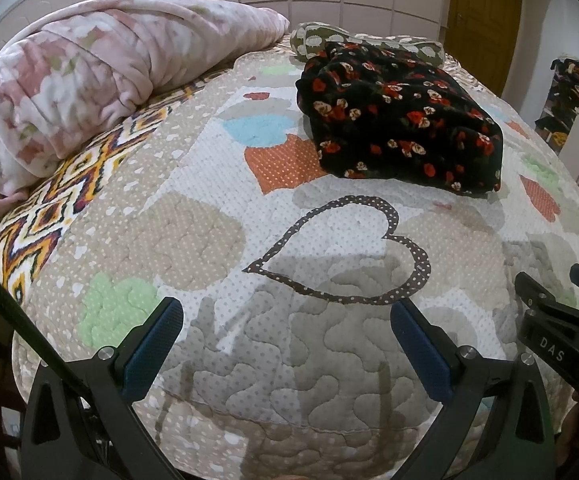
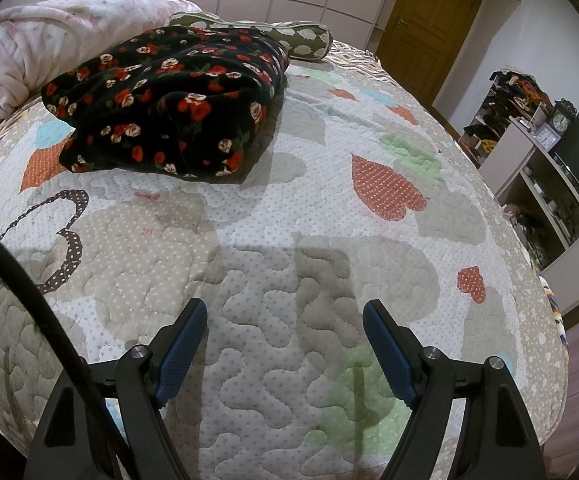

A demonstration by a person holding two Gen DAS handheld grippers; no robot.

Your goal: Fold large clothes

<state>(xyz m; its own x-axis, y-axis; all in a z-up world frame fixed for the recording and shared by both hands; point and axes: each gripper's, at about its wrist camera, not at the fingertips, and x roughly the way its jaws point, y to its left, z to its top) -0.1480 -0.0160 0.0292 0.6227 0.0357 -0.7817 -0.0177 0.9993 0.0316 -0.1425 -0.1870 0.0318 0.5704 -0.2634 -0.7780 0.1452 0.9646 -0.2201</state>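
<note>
My left claw (image 1: 285, 312) hangs above the near part of the quilt (image 1: 329, 360), fingers spread wide, nothing between the blue pads (image 1: 153, 350). My right claw (image 2: 283, 316) is likewise spread and empty, its pads (image 2: 389, 354) clear of the cloth below. Both point downward at a slant toward the bed. In the left view a part of the right claw's black body shows at the right edge, beside my own right finger. The garment (image 1: 401, 120), black with red and cream flowers, lies bunched in a thick heap on the quilt, well ahead of both claws; it sits right of centre in the left view and upper left (image 2: 169, 104) in the right view. It touches neither claw. Just behind it lies an olive pillow (image 2: 305, 40) with pale spots, touching or nearly touching its far edge. A pink blanket (image 1: 89, 76) is heaped along the left side of the bed, apart from the garment. A brown dotted heart (image 1: 393, 216) outline on the quilt lies between the left claw and the garment. A wooden door (image 2: 429, 36) stands beyond the bed, and shelves (image 2: 549, 184) with a clock (image 2: 561, 122) stand at the right.
</note>
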